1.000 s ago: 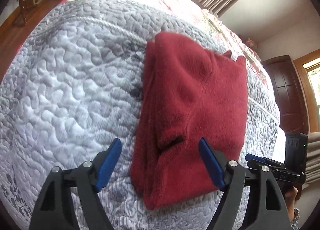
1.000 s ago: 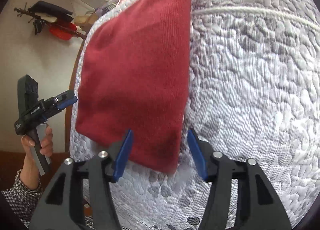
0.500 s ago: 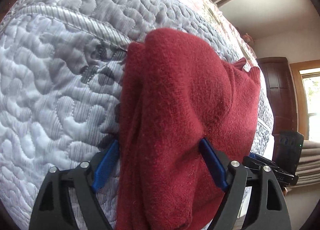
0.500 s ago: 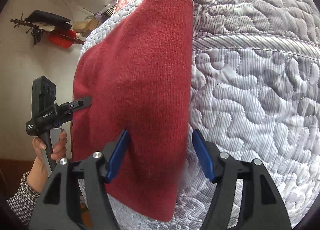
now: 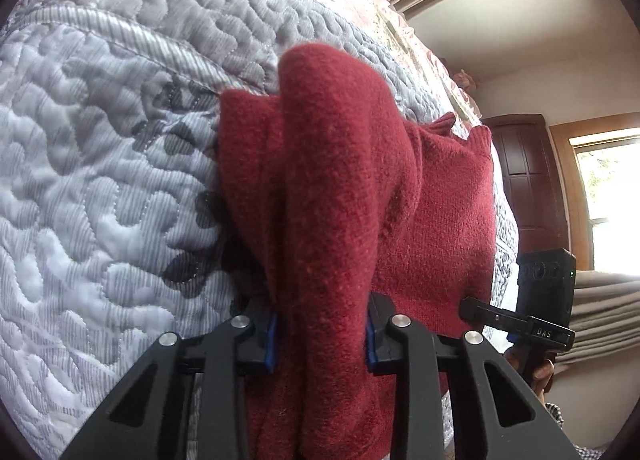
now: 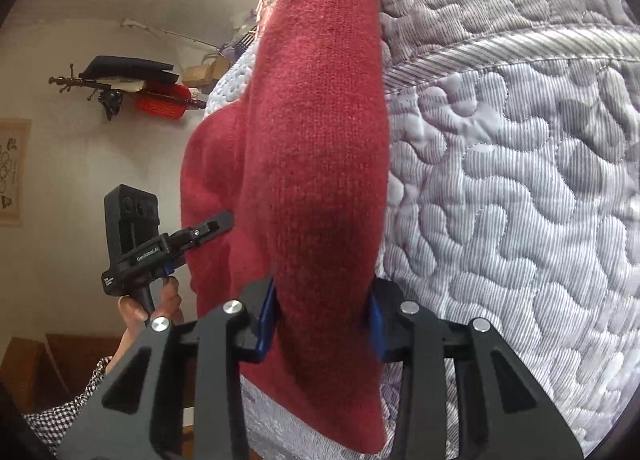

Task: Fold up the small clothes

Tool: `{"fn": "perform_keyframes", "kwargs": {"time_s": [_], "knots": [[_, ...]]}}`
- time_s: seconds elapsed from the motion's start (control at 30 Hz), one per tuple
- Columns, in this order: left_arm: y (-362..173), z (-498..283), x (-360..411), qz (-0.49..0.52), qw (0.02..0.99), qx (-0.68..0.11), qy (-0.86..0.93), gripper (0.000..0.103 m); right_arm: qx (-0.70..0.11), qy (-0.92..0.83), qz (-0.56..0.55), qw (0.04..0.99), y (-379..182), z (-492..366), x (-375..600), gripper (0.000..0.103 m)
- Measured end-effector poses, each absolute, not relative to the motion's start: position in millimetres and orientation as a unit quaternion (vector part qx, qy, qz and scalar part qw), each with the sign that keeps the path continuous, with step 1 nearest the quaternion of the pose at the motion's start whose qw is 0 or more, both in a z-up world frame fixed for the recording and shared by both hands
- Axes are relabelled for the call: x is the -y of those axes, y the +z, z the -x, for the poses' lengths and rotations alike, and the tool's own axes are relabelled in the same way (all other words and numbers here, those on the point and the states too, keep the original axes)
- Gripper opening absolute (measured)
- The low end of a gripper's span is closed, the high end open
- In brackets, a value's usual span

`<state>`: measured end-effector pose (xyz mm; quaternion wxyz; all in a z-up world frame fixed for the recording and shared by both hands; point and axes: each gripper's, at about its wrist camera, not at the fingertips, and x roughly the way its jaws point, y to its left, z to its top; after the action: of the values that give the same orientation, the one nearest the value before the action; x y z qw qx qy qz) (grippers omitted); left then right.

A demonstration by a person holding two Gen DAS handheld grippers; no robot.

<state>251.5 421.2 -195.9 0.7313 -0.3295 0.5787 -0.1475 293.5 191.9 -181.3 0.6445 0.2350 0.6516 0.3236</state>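
since the earlier frames both grippers have been closed onto the red sweater (image 5: 340, 188). on the left, the left gripper (image 5: 320, 334) pinches one near corner; the right gripper (image 6: 322, 320) pinches the other. its length runs away across the quilt (image 5: 100, 140).

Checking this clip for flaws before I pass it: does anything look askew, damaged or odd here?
Nothing stands out. The left gripper and right gripper each pinch a bunched ridge of the red sweater on the grey quilt. The bunching comes from the grip; no tear or stain shows.
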Motion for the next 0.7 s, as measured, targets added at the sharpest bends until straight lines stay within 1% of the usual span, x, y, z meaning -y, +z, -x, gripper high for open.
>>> {"fn": "perform_keyframes", "kwargs": {"time_s": [0.1,0.23,0.57,0.7], "knots": [[-182.4,-236.4,-412.5,0.33,0.73,-0.577,-0.161,0.03,-0.646,0.331,-0.232,0.647,-160.0,-274.8,-181.0,0.035],[-162.7,-209.4,-379.3,0.318,0.725,-0.582,-0.184,0.03,-0.641,0.327,-0.236,0.654,-139.2,-246.4,-153.7,0.035],[-120.8,-160.1,-223.0,0.281,0.718,-0.58,-0.264,0.03,-0.622,0.273,-0.234,0.695,-94.9,-176.6,-27.1,0.035],[-113.3,-149.0,-164.6,0.275,0.719,-0.574,-0.279,0.03,-0.618,0.254,-0.231,0.708,-88.2,-157.8,28.6,0.035]]}}
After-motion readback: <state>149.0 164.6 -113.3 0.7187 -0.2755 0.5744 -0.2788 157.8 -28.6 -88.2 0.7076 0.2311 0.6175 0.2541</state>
